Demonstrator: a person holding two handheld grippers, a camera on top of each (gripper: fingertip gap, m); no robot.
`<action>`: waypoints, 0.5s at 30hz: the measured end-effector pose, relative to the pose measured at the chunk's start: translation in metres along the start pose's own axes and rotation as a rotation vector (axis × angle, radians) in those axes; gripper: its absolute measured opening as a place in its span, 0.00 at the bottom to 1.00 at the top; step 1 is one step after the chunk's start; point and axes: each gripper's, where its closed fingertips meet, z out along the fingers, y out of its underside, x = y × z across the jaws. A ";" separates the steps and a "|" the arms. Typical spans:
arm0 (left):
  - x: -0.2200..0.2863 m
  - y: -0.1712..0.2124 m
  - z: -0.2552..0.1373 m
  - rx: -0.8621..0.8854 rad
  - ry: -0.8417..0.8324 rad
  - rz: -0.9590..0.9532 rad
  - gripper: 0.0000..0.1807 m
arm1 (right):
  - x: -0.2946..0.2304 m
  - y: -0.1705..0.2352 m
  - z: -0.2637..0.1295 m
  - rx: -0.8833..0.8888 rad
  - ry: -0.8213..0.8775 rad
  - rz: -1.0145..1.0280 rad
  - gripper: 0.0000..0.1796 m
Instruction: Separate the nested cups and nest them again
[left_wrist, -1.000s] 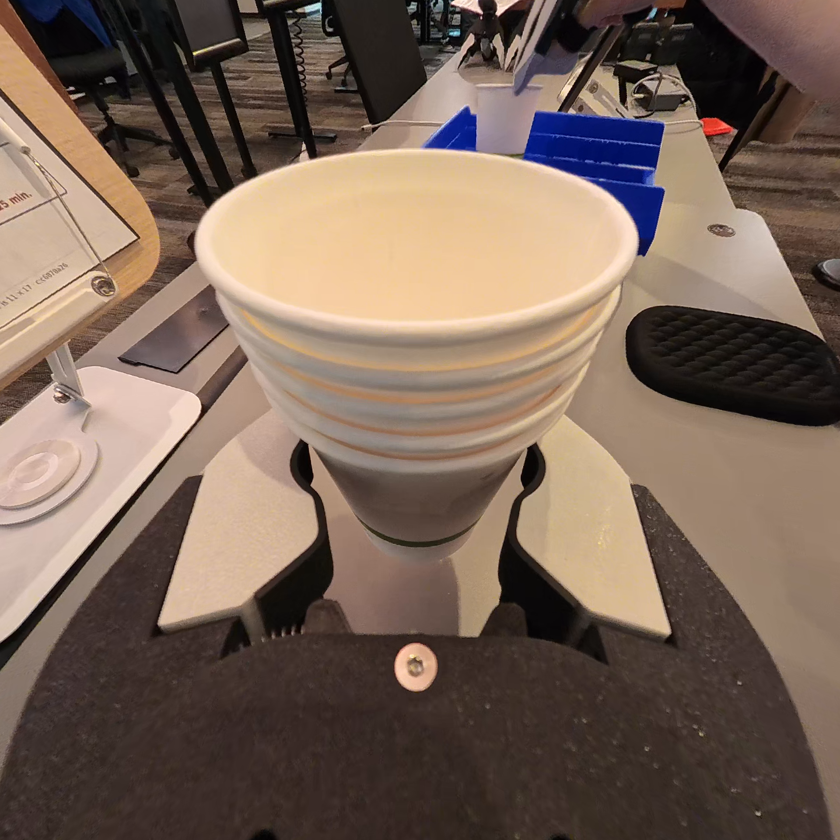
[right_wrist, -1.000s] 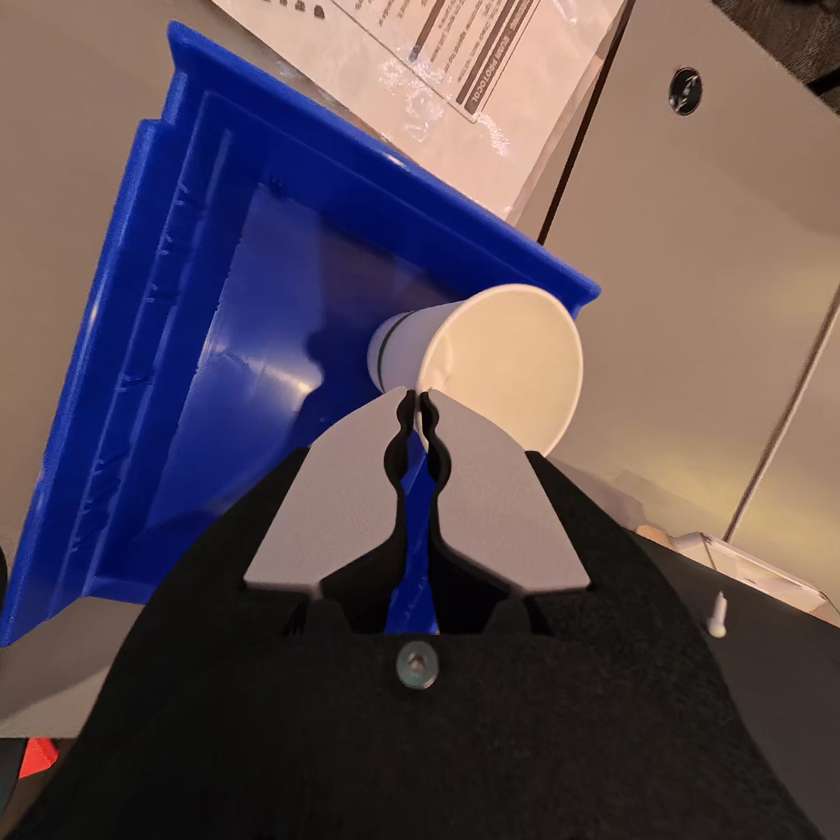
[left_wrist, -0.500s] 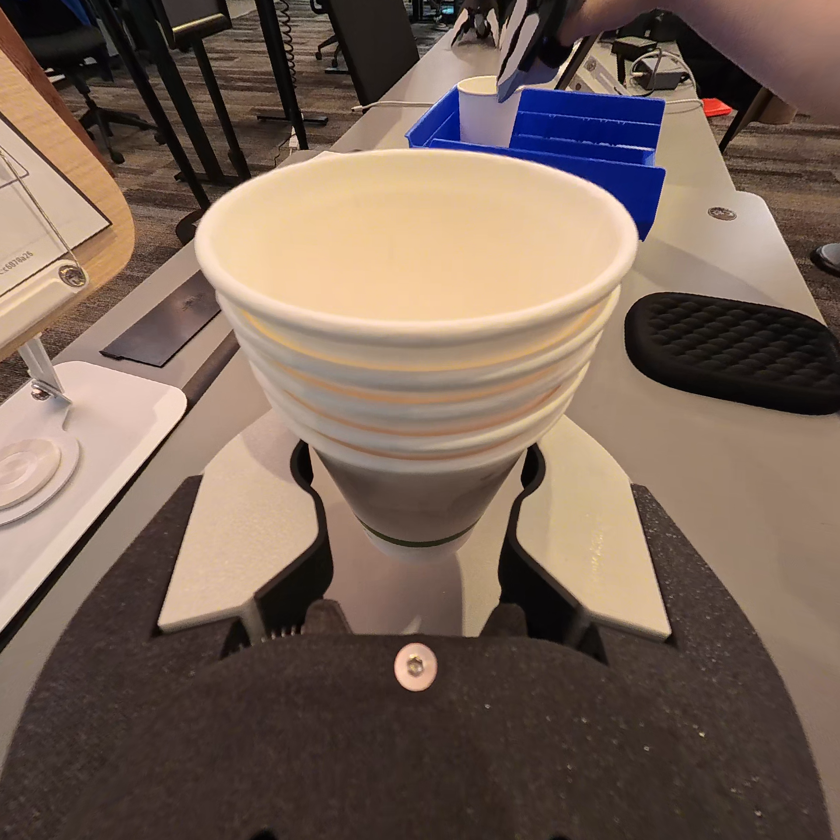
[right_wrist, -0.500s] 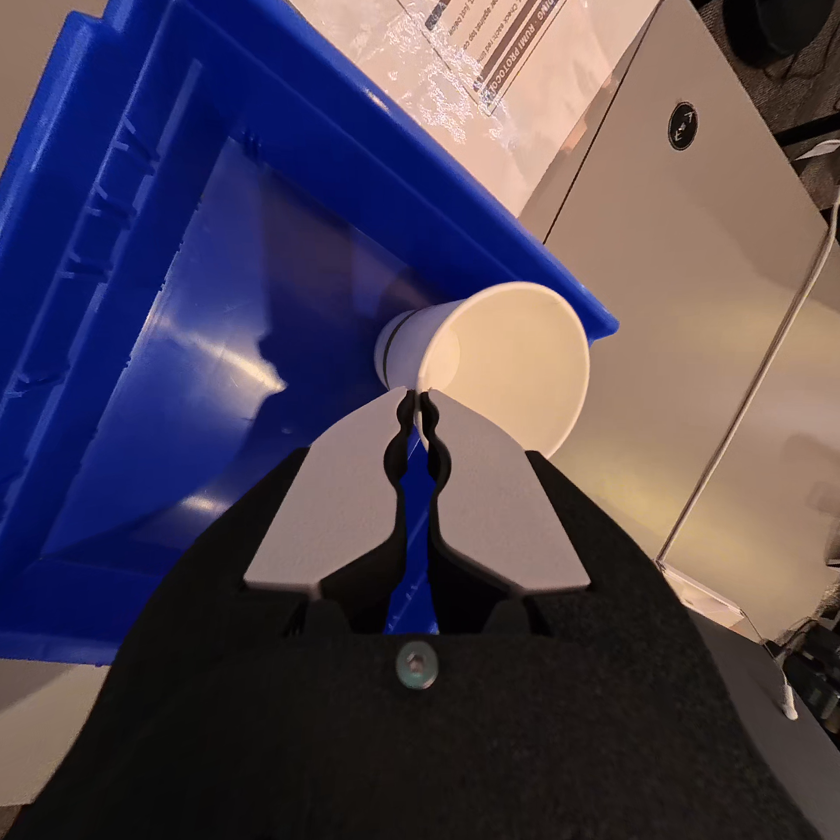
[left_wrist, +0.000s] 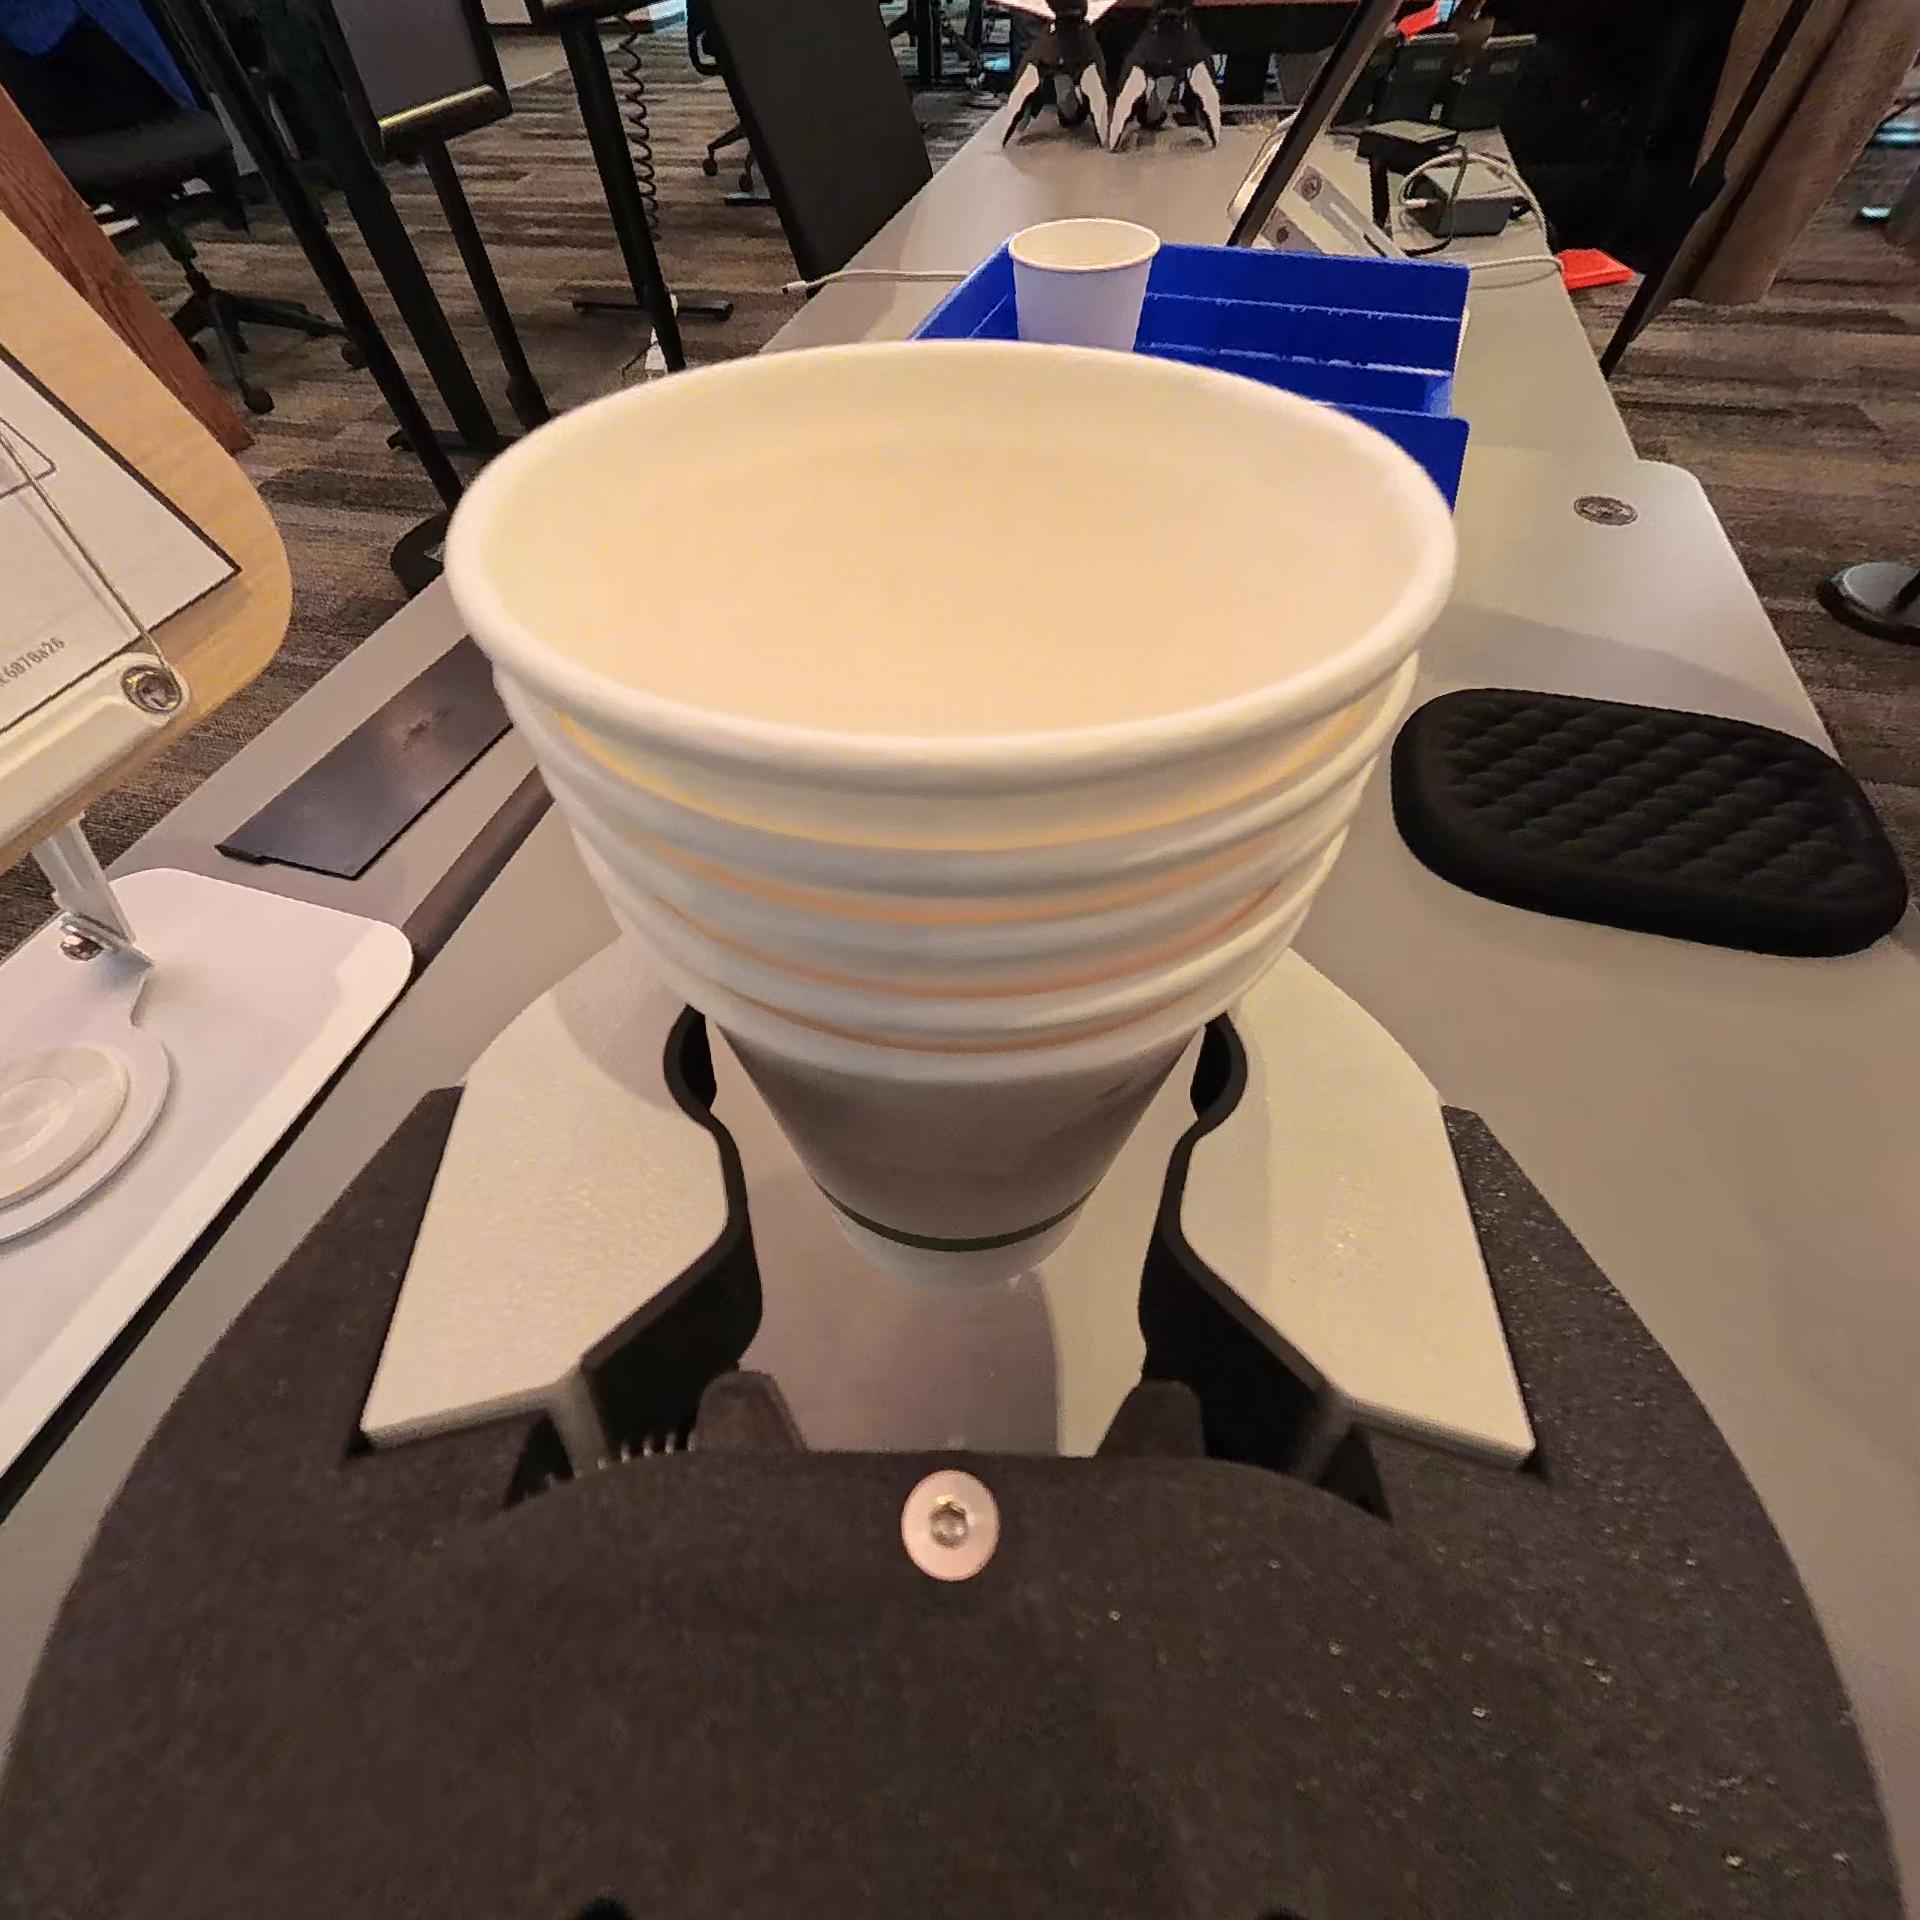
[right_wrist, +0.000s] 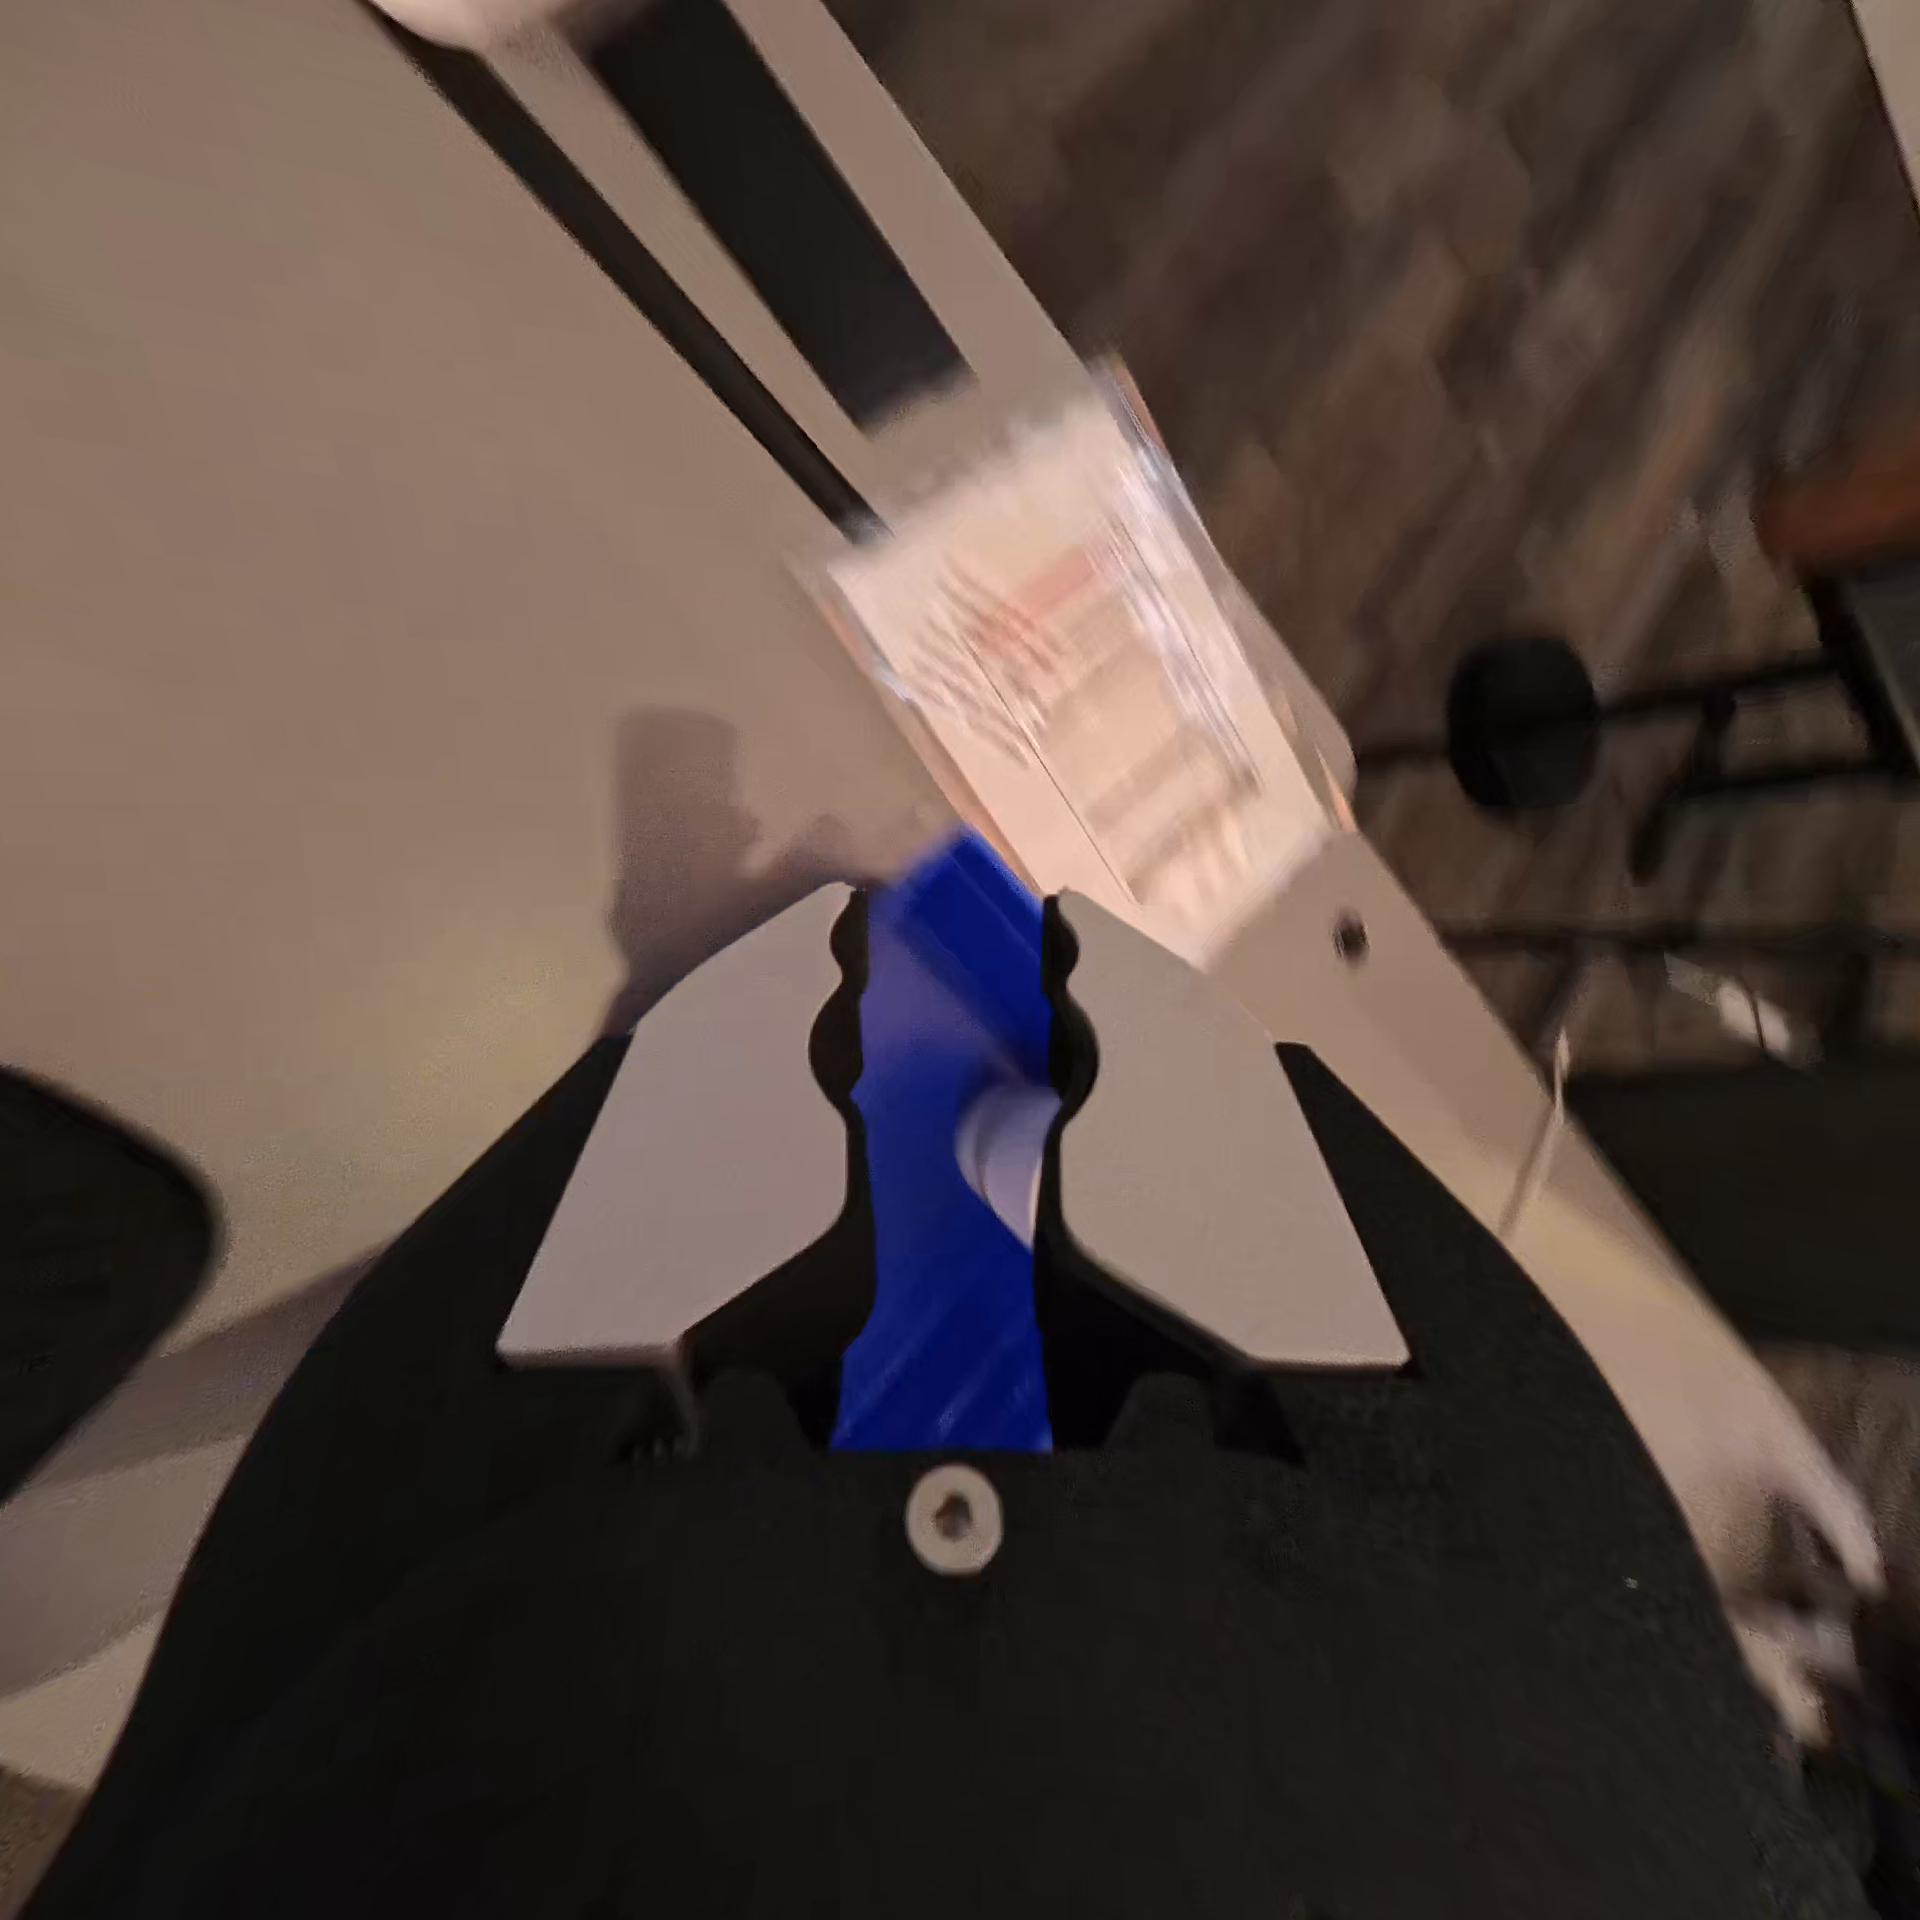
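My left gripper (left_wrist: 956, 1127) is shut on the lower part of a stack of nested white paper cups (left_wrist: 945, 727) and holds it upright just above the grey table (left_wrist: 1558, 1195). A single white cup (left_wrist: 1083, 283) stands upright in the left end of a blue bin (left_wrist: 1351, 312) at the far end of the table. In the blurred right wrist view my right gripper (right_wrist: 954, 904) is open and empty. Between its fingers I see the blue bin (right_wrist: 914, 1195) and a sliver of the white cup (right_wrist: 1013, 1153).
A black padded wrist rest (left_wrist: 1642, 821) lies on the right of the table. A white stand base (left_wrist: 156, 1039) with a sign board sits at the left. A clear sign holder (right_wrist: 1091, 707) lies beyond the right gripper. Spare grippers (left_wrist: 1112, 83) and cables lie at the far end.
My right gripper has let go of the single cup, opened, and swung away from the blue bin. The cup now stands alone in the bin. My left gripper still holds the stack.
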 end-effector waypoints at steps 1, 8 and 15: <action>0.000 0.000 0.000 -0.002 0.000 0.001 0.50 | -0.029 -0.037 -0.012 0.066 -0.079 -0.076 0.17; 0.003 0.001 0.000 -0.009 0.001 0.008 0.50 | -0.226 -0.187 -0.041 0.282 -0.424 -0.557 0.09; -0.003 0.002 -0.002 -0.006 -0.009 -0.010 0.50 | -0.315 -0.197 -0.015 0.200 -0.539 -0.728 0.09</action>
